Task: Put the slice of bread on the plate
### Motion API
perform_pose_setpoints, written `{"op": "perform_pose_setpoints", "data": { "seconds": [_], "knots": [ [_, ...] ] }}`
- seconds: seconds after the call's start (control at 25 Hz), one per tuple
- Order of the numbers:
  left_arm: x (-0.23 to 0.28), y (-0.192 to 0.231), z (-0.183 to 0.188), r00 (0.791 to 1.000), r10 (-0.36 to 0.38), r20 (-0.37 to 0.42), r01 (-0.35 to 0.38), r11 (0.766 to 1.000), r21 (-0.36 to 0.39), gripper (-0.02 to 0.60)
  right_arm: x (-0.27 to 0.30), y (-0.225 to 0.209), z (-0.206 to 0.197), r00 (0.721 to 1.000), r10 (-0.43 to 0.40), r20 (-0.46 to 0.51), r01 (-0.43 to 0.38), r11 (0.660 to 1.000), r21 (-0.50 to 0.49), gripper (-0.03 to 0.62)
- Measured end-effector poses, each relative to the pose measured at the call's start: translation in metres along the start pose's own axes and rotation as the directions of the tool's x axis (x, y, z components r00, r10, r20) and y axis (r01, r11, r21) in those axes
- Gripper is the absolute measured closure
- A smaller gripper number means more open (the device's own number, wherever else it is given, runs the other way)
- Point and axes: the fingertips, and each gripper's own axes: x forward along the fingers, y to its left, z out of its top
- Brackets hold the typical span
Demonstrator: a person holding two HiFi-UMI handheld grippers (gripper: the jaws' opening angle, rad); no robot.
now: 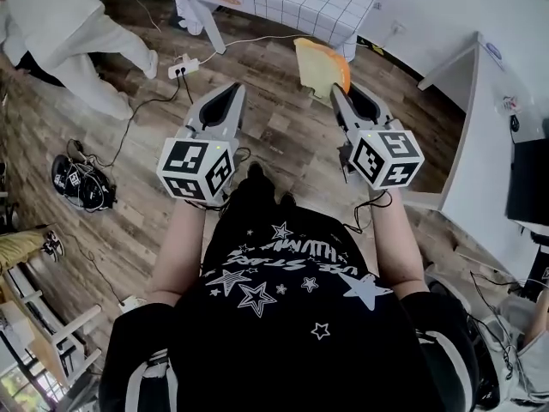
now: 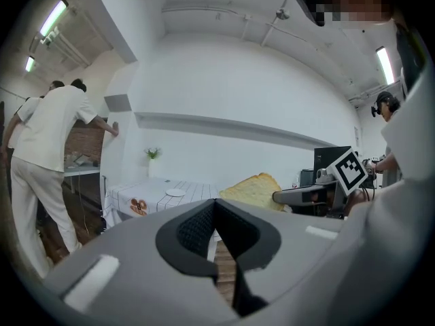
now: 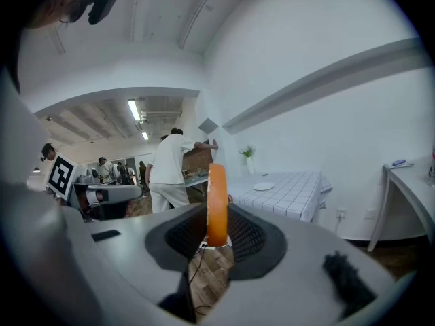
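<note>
on the left, leave the left claw (image 1: 233, 88), tips pressed together and empty, well clear of the load. to its right, hold the right claw (image 1: 347, 91) pinching the slice of bread (image 1: 319, 65) by its lower edge, upright above the wooden floor (image 1: 283, 136). grip gently but firmly, to avoid tearing or sagging. carry level toward the checked tabletop (image 1: 317, 3) ahead, then lay flat over the plate (image 3: 264, 187) before letting go.

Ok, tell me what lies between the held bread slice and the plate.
From bread slice to plate: wooden floor, a white cable, then checked tablecloth, per head view.
</note>
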Motion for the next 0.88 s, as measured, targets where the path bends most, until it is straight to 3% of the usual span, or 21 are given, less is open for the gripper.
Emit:
{"op": "perform_pose_setpoints", "data": {
  "seconds": [0.44, 0.88],
  "knots": [
    [0.068, 0.045, 0.000, 0.996, -0.080, -0.030, 0.080, 0.997, -0.003, 0.572, 0.057, -0.030, 0.003, 0.996, -0.077, -0.054, 0.077, 0.997, -0.003, 0.499],
    [0.139, 0.132, 0.020, 0.994, -0.107, -0.029, 0.106, 0.994, -0.034, 0.573, 0.159, -0.052, 0.026, 0.990, -0.120, -0.079, 0.120, 0.993, -0.005, 0.499]
  ]
}}
